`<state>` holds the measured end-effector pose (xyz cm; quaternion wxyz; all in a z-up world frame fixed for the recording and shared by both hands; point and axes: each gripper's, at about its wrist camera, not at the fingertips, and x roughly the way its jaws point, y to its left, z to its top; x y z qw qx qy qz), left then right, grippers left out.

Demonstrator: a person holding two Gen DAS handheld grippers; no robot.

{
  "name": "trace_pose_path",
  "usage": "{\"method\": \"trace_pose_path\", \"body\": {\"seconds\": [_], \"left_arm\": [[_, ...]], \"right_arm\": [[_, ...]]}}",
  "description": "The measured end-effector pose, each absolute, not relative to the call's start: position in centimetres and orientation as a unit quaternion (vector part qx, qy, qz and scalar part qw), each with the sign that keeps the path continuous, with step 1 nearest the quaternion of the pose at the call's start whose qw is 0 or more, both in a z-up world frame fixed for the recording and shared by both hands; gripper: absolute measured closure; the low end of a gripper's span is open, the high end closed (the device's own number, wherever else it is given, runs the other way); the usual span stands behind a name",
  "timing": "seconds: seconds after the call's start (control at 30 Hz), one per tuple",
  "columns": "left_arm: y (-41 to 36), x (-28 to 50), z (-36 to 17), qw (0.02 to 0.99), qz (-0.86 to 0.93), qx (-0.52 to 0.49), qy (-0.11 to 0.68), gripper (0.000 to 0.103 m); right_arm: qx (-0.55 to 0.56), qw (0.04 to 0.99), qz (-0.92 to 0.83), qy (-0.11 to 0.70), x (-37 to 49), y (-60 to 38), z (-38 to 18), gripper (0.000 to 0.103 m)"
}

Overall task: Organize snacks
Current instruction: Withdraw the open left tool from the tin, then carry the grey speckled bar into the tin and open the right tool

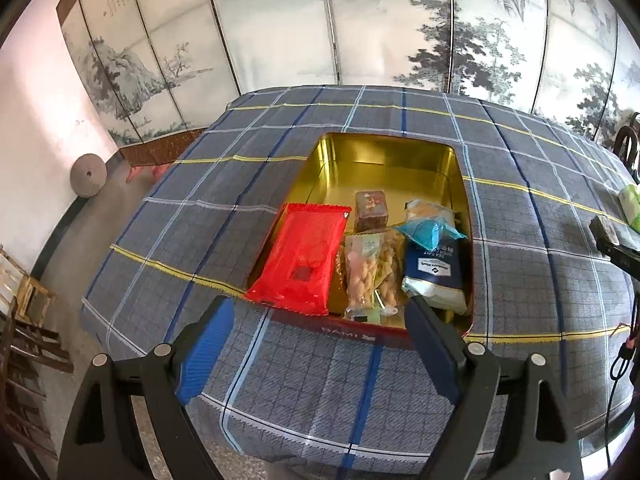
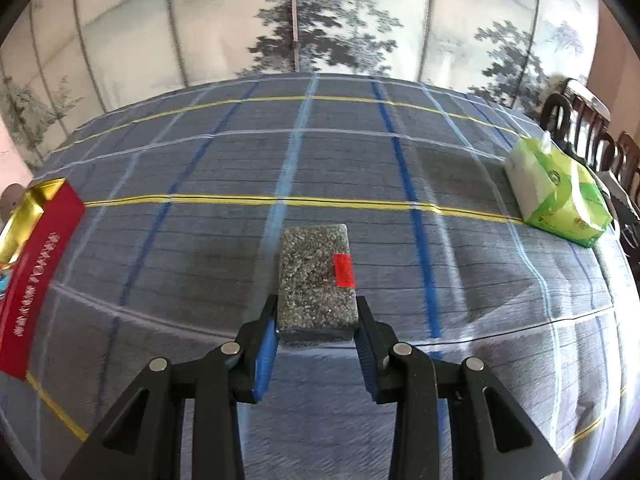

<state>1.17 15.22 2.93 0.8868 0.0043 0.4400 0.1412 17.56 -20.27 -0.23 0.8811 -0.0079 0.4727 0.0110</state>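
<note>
An open tin point(image 1: 380, 160), gold inside and red outside, lies on the plaid tablecloth. It holds a red packet point(image 1: 300, 256), a small brown block point(image 1: 371, 210), a clear bag of pale snacks point(image 1: 372, 272), a teal-ended packet point(image 1: 430, 220) and a dark blue packet point(image 1: 434, 276). My left gripper point(image 1: 318, 304) hovers at the tin's near edge, open, with nothing between its fingers. My right gripper point(image 2: 318, 300) is shut on a grey speckled bar point(image 2: 316, 276) with a red label, above the cloth to the right of the tin point(image 2: 40, 260). That bar point(image 1: 604, 228) also shows at the left wrist view's right edge.
A green tissue pack point(image 2: 560, 196) lies near the table's far right edge. Dark wooden chairs point(image 2: 592, 140) stand beyond it. A painted folding screen point(image 1: 280, 32) runs behind the table. A wooden chair point(image 1: 24, 300) and a round stone point(image 1: 88, 176) are on the floor at the left.
</note>
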Motion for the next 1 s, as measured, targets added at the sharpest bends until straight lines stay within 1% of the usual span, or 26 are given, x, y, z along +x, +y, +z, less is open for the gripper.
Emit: {"method": "trace_pose_path", "body": {"seconds": [0.47,0.77,1.0], "left_arm": [[17.3,-0.3,2.1,0.878,0.154,-0.023,0.452,0.018],[19.6,-1.6,2.2,0.875,0.178,-0.039,0.449,0.018],[21.4,-2.6,2.1,0.869,0.197,-0.056,0.450,0.018]], "right_arm": [[-0.034,0.888,0.128,0.441,14.3,-9.6,5.0,0.068],[-0.050,0.880,0.204,0.426,12.4,-2.0,6.9,0.068],[-0.060,0.867,0.247,0.429,11.8,2.4,6.7,0.068]]}}
